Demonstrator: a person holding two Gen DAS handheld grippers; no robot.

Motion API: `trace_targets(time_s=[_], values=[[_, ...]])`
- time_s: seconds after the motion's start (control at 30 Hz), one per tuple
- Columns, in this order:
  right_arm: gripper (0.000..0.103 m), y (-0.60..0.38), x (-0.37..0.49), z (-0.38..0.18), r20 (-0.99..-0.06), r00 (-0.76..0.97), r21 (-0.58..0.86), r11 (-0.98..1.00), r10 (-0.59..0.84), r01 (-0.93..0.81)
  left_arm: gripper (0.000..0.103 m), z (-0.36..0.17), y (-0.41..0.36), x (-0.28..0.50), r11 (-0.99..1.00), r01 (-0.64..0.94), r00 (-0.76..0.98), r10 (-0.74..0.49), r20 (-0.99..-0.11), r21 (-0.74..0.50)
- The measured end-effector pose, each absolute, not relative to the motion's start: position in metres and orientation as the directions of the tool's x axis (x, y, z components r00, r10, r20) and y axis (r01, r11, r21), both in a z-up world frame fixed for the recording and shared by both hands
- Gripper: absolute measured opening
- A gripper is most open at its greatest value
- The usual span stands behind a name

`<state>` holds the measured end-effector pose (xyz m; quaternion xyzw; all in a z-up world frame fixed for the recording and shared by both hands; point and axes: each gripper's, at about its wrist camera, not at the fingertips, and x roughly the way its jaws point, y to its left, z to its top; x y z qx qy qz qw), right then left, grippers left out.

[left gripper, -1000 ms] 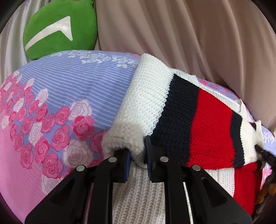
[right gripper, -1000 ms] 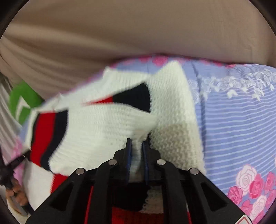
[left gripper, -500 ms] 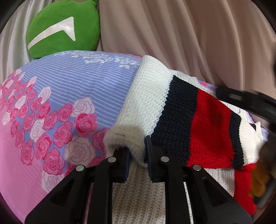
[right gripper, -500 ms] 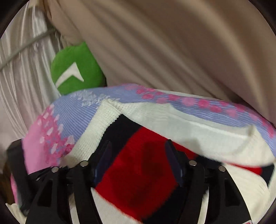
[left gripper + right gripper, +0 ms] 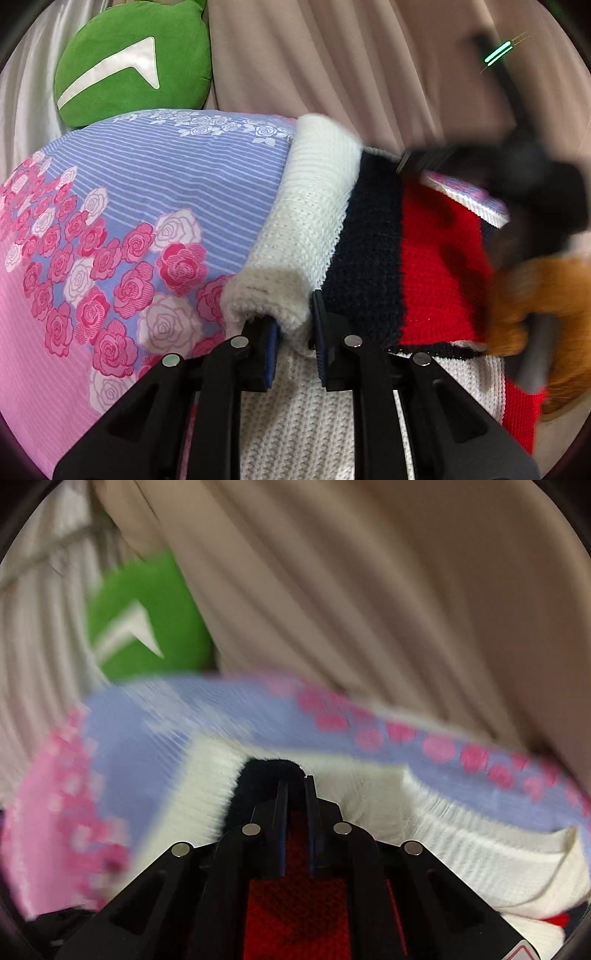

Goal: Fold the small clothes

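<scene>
— On the rose-printed bedspread, where was the striped sweater laid?

— Across it, folded. Its white rolled edge was pinched by the left gripper; the right gripper, just closed, was clamped on dark knit.

No readable text, numbers or brand names in either view. Only sign-like marks: a white arrowhead/chevron shape on the green plush cushion, also visible, blurred, in the right wrist view. At the bottom right corner of the right wrist view there is part of a red-bordered triangle sticker, cut off, contents unreadable.
</scene>
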<state>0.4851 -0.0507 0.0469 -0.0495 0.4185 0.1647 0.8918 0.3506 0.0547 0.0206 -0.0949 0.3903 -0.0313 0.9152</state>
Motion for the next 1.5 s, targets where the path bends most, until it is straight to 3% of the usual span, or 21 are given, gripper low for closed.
trace_targets(time_s=[0.17, 0.3, 0.43, 0.6, 0.63, 0.7, 0.87, 0.93, 0.97, 1.0, 1.1, 1.23, 1.27, 1.3, 1.33, 1.37, 1.5], values=[[0.015, -0.082, 0.454, 0.084, -0.678, 0.656, 0.144, 0.935, 0.332, -0.324, 0.017, 0.021, 0.056, 0.350, 0.979, -0.011, 0.693, -0.140, -0.708, -0.204], [0.054, -0.172, 0.396, 0.088, -0.632, 0.722, 0.172, 0.960, 0.281, -0.222, 0.017, 0.020, 0.060, 0.352, 0.976, -0.005, 0.689, -0.154, -0.709, -0.217], [0.058, -0.293, 0.331, 0.056, -0.677, 0.732, 0.183, 0.981, 0.082, 0.059, 0.017, 0.020, 0.060, 0.353, 0.978, -0.010, 0.690, -0.144, -0.709, -0.209], [0.059, -0.318, 0.314, 0.023, -0.712, 0.690, 0.246, 0.967, 0.133, 0.068, 0.017, 0.020, 0.055, 0.351, 0.984, -0.012, 0.695, -0.121, -0.709, -0.179], [0.058, -0.313, 0.316, 0.023, -0.712, 0.689, 0.232, 0.972, 0.135, 0.049, 0.017, 0.020, 0.056, 0.351, 0.983, -0.009, 0.695, -0.125, -0.708, -0.182], [0.008, -0.305, 0.323, 0.027, -0.705, 0.678, 0.265, 0.964, 0.210, -0.022, 0.017, 0.020, 0.058, 0.350, 0.981, -0.004, 0.694, -0.137, -0.707, -0.194], [0.007, -0.308, 0.304, 0.063, -0.610, 0.772, 0.256, 0.966, 0.182, -0.025, 0.017, 0.020, 0.061, 0.347, 0.980, 0.001, 0.696, -0.143, -0.704, -0.198], [0.007, -0.322, 0.308, 0.048, -0.648, 0.753, 0.227, 0.973, 0.114, 0.048, 0.019, 0.020, 0.057, 0.347, 0.983, 0.007, 0.694, -0.137, -0.707, -0.183], [0.000, -0.332, 0.316, 0.031, -0.699, 0.711, 0.207, 0.973, 0.076, 0.099, 0.019, 0.020, 0.054, 0.346, 0.986, 0.007, 0.694, -0.125, -0.709, -0.167], [0.000, -0.335, 0.323, 0.011, -0.748, 0.662, 0.180, 0.973, 0.043, 0.141, 0.019, 0.020, 0.052, 0.345, 0.989, 0.005, 0.695, -0.111, -0.710, -0.150], [0.000, -0.344, 0.315, 0.017, -0.719, 0.690, 0.265, 0.952, 0.090, 0.153, 0.020, 0.021, 0.047, 0.345, 0.993, 0.005, 0.695, -0.090, -0.713, -0.120], [0.011, -0.347, 0.254, 0.050, -0.651, 0.747, 0.330, 0.937, 0.138, 0.114, 0.026, 0.029, 0.059, 0.323, 0.987, 0.038, 0.692, -0.140, -0.709, -0.157], [0.023, -0.348, 0.232, 0.055, -0.642, 0.754, 0.323, 0.941, 0.138, 0.103, 0.031, 0.032, 0.065, 0.310, 0.986, 0.045, 0.692, -0.148, -0.707, -0.162], [0.045, -0.347, 0.208, 0.058, -0.636, 0.760, 0.313, 0.945, 0.135, 0.095, 0.047, 0.036, 0.072, 0.291, 0.986, 0.053, 0.689, -0.150, -0.709, -0.157], [0.056, -0.344, 0.174, 0.058, -0.631, 0.764, 0.307, 0.948, 0.134, 0.087, 0.060, 0.038, 0.078, 0.276, 0.986, 0.065, 0.685, -0.158, -0.712, -0.156], [0.068, -0.344, 0.147, 0.052, -0.633, 0.761, 0.303, 0.950, 0.137, 0.080, 0.062, 0.040, 0.086, 0.255, 0.983, 0.086, 0.676, -0.176, -0.716, -0.160], [0.069, -0.348, 0.040, 0.016, -0.681, 0.704, 0.344, 0.937, 0.202, 0.063, 0.068, 0.035, 0.117, 0.170, 0.954, 0.177, 0.591, -0.301, -0.749, -0.244]])
